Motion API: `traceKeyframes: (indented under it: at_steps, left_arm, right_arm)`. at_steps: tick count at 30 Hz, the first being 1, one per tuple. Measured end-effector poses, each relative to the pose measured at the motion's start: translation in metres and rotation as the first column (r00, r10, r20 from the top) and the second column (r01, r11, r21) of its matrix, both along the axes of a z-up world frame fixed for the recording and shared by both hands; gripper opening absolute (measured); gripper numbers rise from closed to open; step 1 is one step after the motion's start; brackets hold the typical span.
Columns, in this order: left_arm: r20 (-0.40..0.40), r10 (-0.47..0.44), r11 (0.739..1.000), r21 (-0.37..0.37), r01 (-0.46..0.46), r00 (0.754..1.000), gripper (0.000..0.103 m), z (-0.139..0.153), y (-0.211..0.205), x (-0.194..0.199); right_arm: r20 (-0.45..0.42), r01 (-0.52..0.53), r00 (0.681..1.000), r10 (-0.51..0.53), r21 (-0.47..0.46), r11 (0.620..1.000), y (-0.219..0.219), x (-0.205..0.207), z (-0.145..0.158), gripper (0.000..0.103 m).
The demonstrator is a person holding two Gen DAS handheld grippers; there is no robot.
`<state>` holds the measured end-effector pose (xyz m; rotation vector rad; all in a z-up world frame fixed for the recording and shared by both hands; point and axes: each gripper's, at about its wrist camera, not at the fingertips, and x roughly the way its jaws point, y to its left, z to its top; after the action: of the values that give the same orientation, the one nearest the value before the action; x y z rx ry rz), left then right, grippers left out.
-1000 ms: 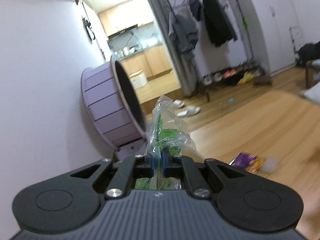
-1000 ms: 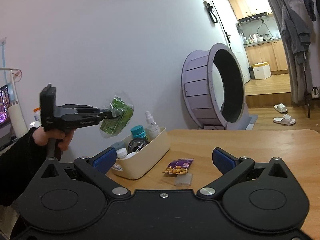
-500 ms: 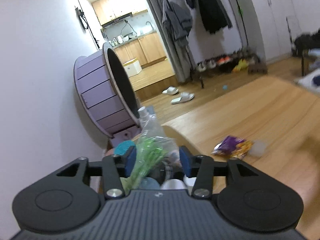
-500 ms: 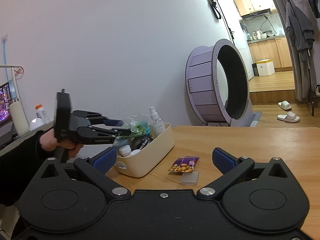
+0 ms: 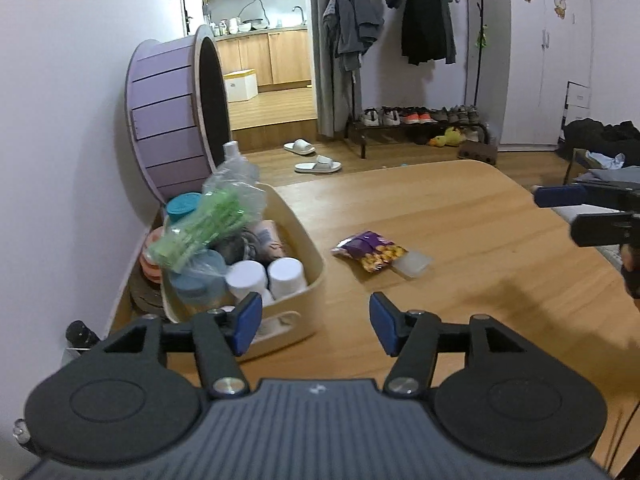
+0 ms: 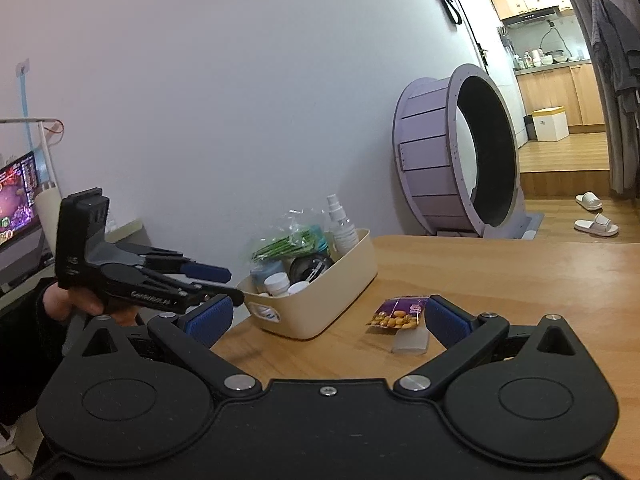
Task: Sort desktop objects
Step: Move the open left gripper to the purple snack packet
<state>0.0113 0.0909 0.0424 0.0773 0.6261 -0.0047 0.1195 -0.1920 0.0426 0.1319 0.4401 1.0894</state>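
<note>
The left claw [image 5: 314,326] hangs just short of the cream bin [image 5: 308,288], and its jaws are spreading right now with nothing between the blue pads [image 5: 246,322]. The clear bag of green pieces [image 5: 208,226] lies free on top of the bin's heap, propped against a teal-capped jar [image 5: 183,204] and a spray bottle [image 5: 234,160]. Two white-lidded tubs [image 5: 264,278] stand side by side at the bin's near end, and a dark round tin sits behind them.

From the right wrist camera, the left claw [image 6: 224,284] shows from the side, gripped by a hand [image 6: 74,302] in a dark sleeve, its tips just beside the bin's [image 6: 320,316] near corner and clear of the bag [image 6: 290,238].

The right claw [image 6: 326,320] stands wide open and holds nothing, low over the wooden counter [image 6: 520,280]. Framed between its pads but well ahead of them lies a purple snack packet [image 6: 396,314], flat on the counter near the bin, with a small translucent case [image 6: 410,342] touching its near edge. In the left wrist view the same packet [image 5: 368,248] and case [image 5: 412,264] lie to the right of the bin, apart from it.

A big lilac wheel [image 6: 452,152] stands on the floor against the wall beyond the counter.
</note>
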Motion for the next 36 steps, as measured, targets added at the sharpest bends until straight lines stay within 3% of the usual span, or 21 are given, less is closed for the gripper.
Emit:
traceKeyframes:
  at_steps: [9, 15, 21, 26, 29, 33, 36]
  left_arm:
    - [-0.041, -0.061, 0.998, 0.015, 0.062, 0.997, 0.063, -0.012, -0.039, 0.014]
    - [-0.046, -0.073, 0.997, -0.031, 0.071, 0.996, 0.064, -0.022, -0.050, 0.028]
    - [-0.062, -0.110, 0.994, -0.017, 0.109, 0.992, 0.064, -0.033, -0.067, 0.052]
    - [-0.047, -0.073, 0.997, 0.010, 0.074, 0.996, 0.064, -0.044, -0.074, 0.076]
    - [-0.033, -0.059, 0.998, -0.021, 0.058, 0.998, 0.063, -0.047, -0.071, 0.089]
    - [-0.046, 0.035, 0.996, -0.086, -0.039, 0.998, 0.063, -0.050, -0.061, 0.108]
    - [-0.041, 0.080, 0.995, -0.061, -0.083, 0.996, 0.063, -0.053, -0.066, 0.118]
  right_arm:
    - [0.008, 0.039, 0.999, -0.039, -0.041, 0.998, 0.000, 0.003, -0.002, 0.103]
    - [0.001, 0.079, 0.997, -0.079, -0.048, 0.996, -0.007, 0.010, -0.003, 0.103]
    - [-0.002, 0.148, 0.989, -0.149, -0.064, 0.987, -0.019, 0.019, -0.005, 0.103]
    - [-0.013, 0.187, 0.982, -0.188, -0.062, 0.980, -0.024, 0.025, -0.009, 0.103]
    - [-0.014, 0.195, 0.980, -0.196, -0.063, 0.979, -0.025, 0.028, -0.010, 0.103]
    - [-0.021, 0.195, 0.980, -0.196, -0.055, 0.979, -0.028, 0.030, -0.011, 0.103]
    - [-0.027, 0.193, 0.981, -0.195, -0.041, 0.980, -0.031, 0.031, -0.011, 0.103]
